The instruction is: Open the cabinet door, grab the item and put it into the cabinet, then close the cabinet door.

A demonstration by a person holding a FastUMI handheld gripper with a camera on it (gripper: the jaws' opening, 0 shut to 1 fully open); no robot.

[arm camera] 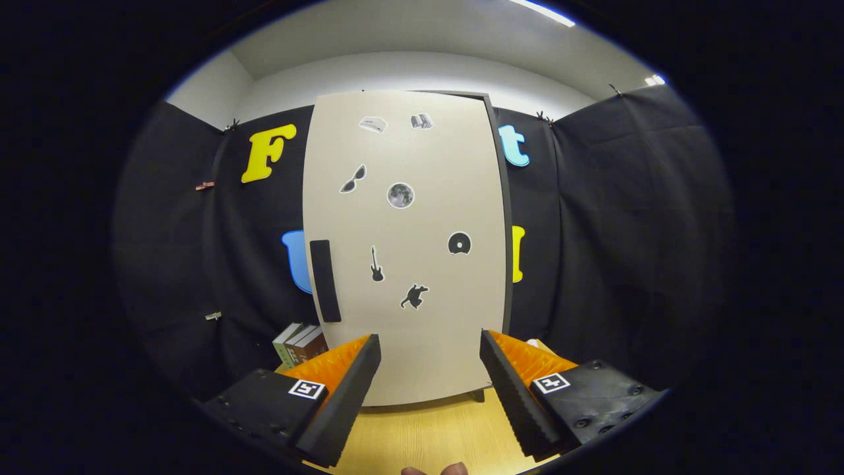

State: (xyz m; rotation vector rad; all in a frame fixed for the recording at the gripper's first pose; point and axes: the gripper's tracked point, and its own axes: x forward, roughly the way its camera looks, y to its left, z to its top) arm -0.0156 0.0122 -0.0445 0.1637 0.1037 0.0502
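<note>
Beige, matte cabinet door (405, 251) stands closed beyond the fingers, flat, dotted with small stickers, a dark rectangular handle (325, 280) at its left edge. Gripper (430, 396) jaws spread, empty, above wooden tabletop (428, 435). Books (300, 343) stand left of the cabinet.

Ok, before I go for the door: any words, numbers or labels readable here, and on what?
None can be read.
Cabinet door: its stickers are pictures, no words.
Books left of the cabinet: spine print too small to read.
Gripper, fingers open and empty, facing the door: square coded markers behind the fingers, patterns and not text.
</note>
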